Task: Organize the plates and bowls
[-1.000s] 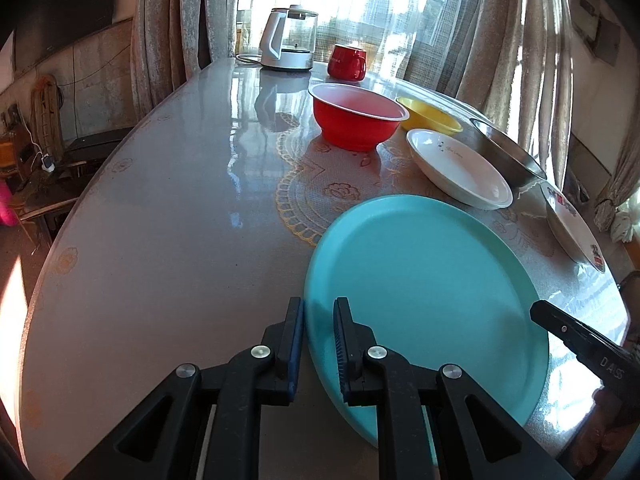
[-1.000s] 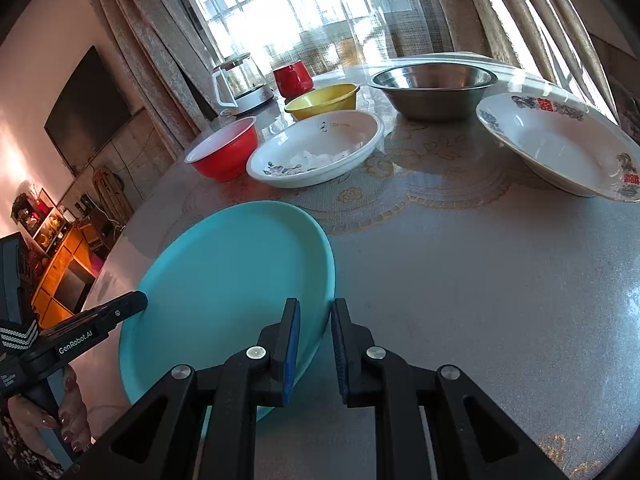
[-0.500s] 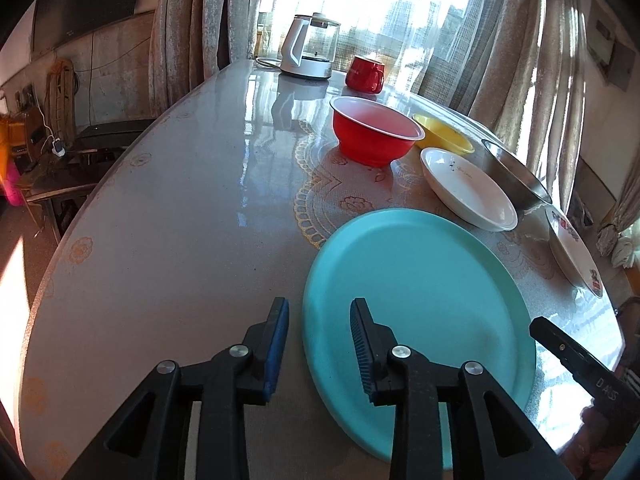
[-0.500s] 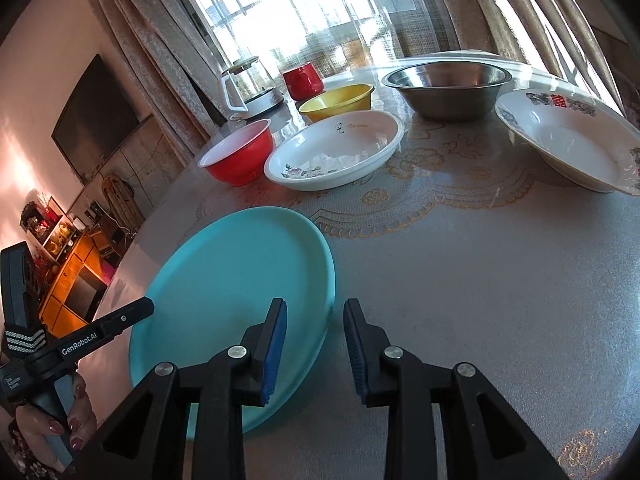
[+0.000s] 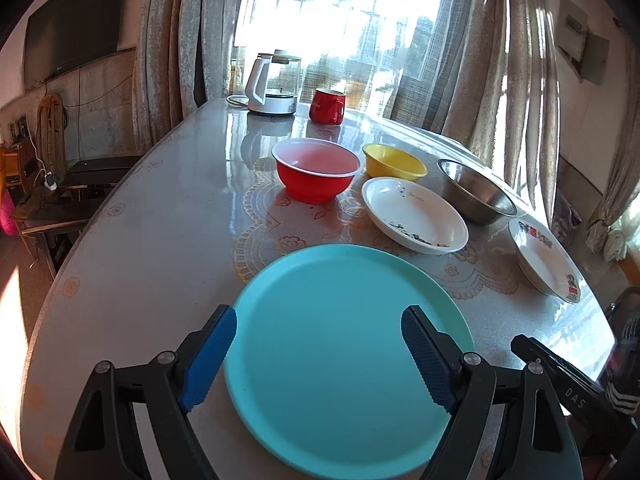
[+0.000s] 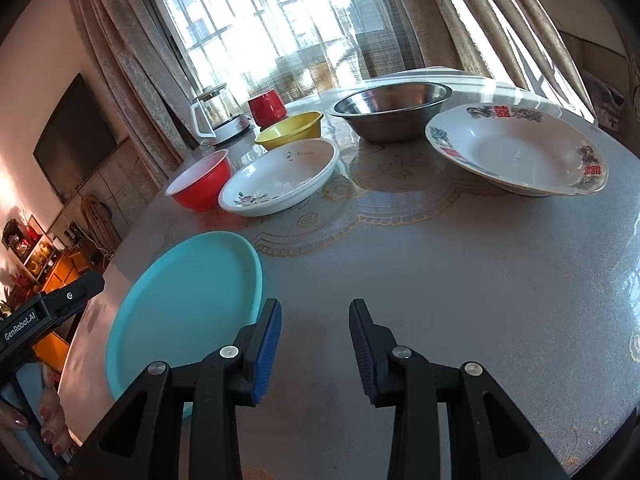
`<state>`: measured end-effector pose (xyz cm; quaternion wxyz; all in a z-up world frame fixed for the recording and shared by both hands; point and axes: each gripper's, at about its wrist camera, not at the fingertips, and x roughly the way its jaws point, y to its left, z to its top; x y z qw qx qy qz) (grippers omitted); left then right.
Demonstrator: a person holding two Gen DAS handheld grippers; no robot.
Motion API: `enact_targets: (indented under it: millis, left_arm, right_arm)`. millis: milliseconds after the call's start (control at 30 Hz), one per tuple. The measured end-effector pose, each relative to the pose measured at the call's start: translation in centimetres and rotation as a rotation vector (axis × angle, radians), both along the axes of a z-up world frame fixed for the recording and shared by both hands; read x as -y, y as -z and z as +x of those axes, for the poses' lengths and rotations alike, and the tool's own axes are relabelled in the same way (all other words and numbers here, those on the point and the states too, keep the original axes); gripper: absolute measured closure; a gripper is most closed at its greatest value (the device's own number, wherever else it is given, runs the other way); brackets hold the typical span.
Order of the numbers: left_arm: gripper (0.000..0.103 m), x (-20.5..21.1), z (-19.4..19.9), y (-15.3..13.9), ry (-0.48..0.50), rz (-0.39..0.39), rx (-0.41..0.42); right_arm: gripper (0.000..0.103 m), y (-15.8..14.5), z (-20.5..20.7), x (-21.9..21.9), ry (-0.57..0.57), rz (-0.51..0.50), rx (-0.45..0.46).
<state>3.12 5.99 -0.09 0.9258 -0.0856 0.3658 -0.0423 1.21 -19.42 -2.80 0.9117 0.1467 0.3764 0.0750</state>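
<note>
A large teal plate (image 5: 340,352) lies flat on the table's near edge; it also shows in the right wrist view (image 6: 180,312). My left gripper (image 5: 320,344) is open wide and empty, held above the plate's near part. My right gripper (image 6: 314,340) is open and empty over bare table just right of the plate. Beyond stand a red bowl (image 5: 316,174), a yellow bowl (image 5: 394,162), a white shallow dish (image 5: 414,214), a steel bowl (image 5: 476,192) and a patterned white plate (image 5: 544,260). The patterned plate (image 6: 516,148) is at the right wrist view's far right.
A glass kettle (image 5: 274,84) and a red mug (image 5: 328,106) stand at the table's far end by the curtained window. The round table (image 5: 140,240) drops off at left toward a bench and floor. The other gripper's body (image 5: 568,384) shows at lower right.
Both grippers went from nearly shut at the teal plate's rim to wide open. Both pulled back and up; the plate now lies flat on the table, free of both.
</note>
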Motion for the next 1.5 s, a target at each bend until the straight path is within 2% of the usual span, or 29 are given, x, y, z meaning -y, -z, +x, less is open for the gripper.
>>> enact_targets:
  millis: [267, 333, 400, 500, 600, 767, 833, 933, 1067, 1267, 1500]
  left_arm:
    - [0.013, 5.7, 0.0, 0.4, 0.166, -0.032, -0.060]
    - [0.013, 7.0, -0.1, 0.5, 0.197, -0.027, -0.065]
    - [0.013, 8.1, -0.2, 0.4, 0.229, -0.026, -0.066]
    - [0.013, 9.5, -0.1, 0.4, 0.259, -0.020, -0.062]
    - [0.013, 10.7, 0.2, 0.4, 0.269, -0.017, -0.067]
    - [0.013, 11.8, 0.7, 0.6, 0.273, -0.030, -0.091]
    - [0.013, 12.1, 0.7, 0.8, 0.282, -0.032, -0.097]
    - [0.011, 12.7, 0.7, 1.1, 0.292, -0.032, -0.110]
    - [0.011, 13.5, 1.1, 1.1, 0.301, -0.032, -0.116]
    - [0.011, 15.3, 2.3, 0.5, 0.314, -0.042, -0.108]
    - [0.011, 18.9, 6.0, 0.6, 0.317, -0.081, -0.183]
  right_arm:
    - [0.061, 0.0, -1.3, 7.4, 0.212, 0.011, 0.028]
    - [0.052, -0.4, -1.6, 9.8, 0.274, 0.012, 0.047]
    - [0.037, -0.9, -2.0, 12.1, 0.342, 0.026, 0.080]
    - [0.032, -1.7, -2.0, 15.5, 0.428, 0.045, 0.114]
    - [0.032, -2.0, -0.6, 18.2, 0.472, 0.064, 0.114]
    - [0.032, -1.5, 3.0, 21.5, 0.462, 0.127, 0.101]
    - [0.036, -1.2, 4.3, 22.1, 0.459, 0.119, 0.078]
    - [0.046, -0.6, 6.1, 22.6, 0.422, 0.129, 0.051]
    - [0.069, 0.2, 7.8, 23.3, 0.399, 0.162, 0.003]
    - [0.077, 0.9, 8.5, 23.2, 0.374, 0.184, -0.033]
    - [0.085, 1.3, 8.6, 23.6, 0.381, 0.224, -0.035]
